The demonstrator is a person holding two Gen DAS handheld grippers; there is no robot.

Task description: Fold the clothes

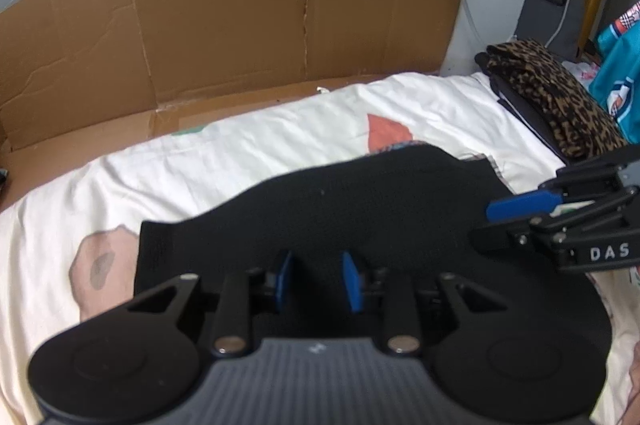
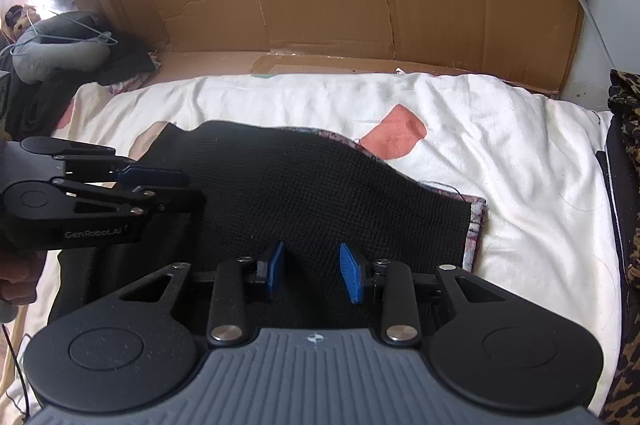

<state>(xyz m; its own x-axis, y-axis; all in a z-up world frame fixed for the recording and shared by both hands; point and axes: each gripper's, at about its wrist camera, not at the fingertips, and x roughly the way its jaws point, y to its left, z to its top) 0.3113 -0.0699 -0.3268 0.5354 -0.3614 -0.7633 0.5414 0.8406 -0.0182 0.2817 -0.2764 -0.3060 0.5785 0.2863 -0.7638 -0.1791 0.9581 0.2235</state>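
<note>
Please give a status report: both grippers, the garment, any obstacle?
Left gripper open, right gripper open, both above the black knitted garment. Garment lies partly folded on the white bedsheet. Leopard-print folded clothes aside, nothing in the way.

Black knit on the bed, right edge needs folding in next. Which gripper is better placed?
Right, probably. The right gripper hangs open over the black knit garment near its free right edge, where a patterned lining shows. The left gripper, also open, sits toward the garment's left end.
</note>
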